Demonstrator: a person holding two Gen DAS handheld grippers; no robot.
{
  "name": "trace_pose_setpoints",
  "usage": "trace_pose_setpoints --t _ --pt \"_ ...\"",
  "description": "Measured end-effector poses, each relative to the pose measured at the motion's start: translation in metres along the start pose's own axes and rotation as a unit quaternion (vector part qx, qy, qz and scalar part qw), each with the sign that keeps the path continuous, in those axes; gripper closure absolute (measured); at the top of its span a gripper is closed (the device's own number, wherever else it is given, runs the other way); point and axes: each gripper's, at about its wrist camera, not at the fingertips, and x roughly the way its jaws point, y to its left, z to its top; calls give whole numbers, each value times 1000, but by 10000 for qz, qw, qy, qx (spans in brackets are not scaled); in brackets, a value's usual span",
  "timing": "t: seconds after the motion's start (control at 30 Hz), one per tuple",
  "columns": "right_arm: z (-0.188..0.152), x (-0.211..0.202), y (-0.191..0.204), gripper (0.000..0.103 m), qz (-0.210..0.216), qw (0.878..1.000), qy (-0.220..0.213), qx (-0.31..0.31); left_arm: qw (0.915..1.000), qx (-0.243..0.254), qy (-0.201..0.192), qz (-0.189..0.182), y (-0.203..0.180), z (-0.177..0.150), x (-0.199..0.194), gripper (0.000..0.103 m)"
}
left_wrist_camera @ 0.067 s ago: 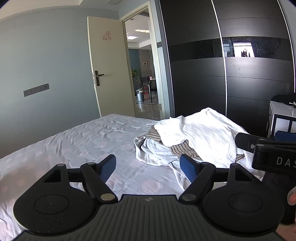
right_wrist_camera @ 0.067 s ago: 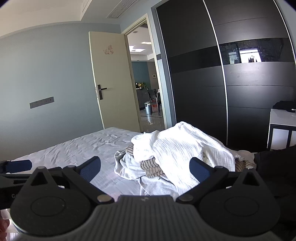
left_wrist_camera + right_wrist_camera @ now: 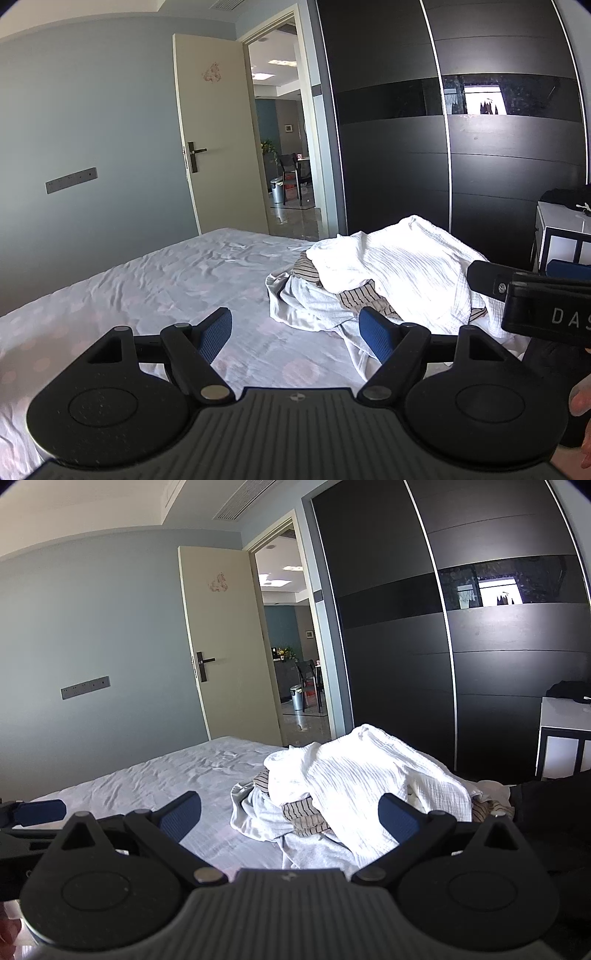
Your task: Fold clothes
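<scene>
Across the lower half of both views spreads the bed (image 3: pixel 155 288), its pale dotted sheet lightly creased. Right of centre on it sits the heap of clothes (image 3: pixel 354 794), unfolded: a white crinkled garment (image 3: pixel 402 266) draped over the top, sunlit, then a pale grey piece (image 3: pixel 306 306) spilling toward the lower middle, then a striped one (image 3: pixel 356 297) peeking out between them. Smallest, the left gripper (image 3: pixel 295 334) and right gripper (image 3: pixel 290 814) hang above the sheet, jaws wide apart, nothing between them.
</scene>
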Motion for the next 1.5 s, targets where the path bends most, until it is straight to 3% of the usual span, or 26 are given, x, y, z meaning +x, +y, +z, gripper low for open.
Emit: trace_pose_setpoints --t 0.17,0.23,0.4,0.63,0.83,1.13,1.5 --pt "0 10 2 0 14 9998 208 62 9998 -122 68 -171 3 -1 -4 13" --pt "1 12 6 0 63 9996 254 74 9999 -33 94 -83 -2 1 0 13" --pt "-4 -4 -6 0 252 9992 136 280 10000 -32 -60 -12 -7 0 0 13" --pt "-3 2 -8 0 12 9992 260 294 10000 31 -32 2 -7 -2 2 13" --pt "-7 -1 -7 0 -112 9999 54 56 10000 33 34 -18 -7 -4 3 13" --pt "-7 -2 -7 0 -10 10000 10 -20 9998 177 45 114 -12 -5 3 13" --pt "-8 -1 -5 0 70 9999 50 -125 9996 282 84 19 -12 -8 4 14"
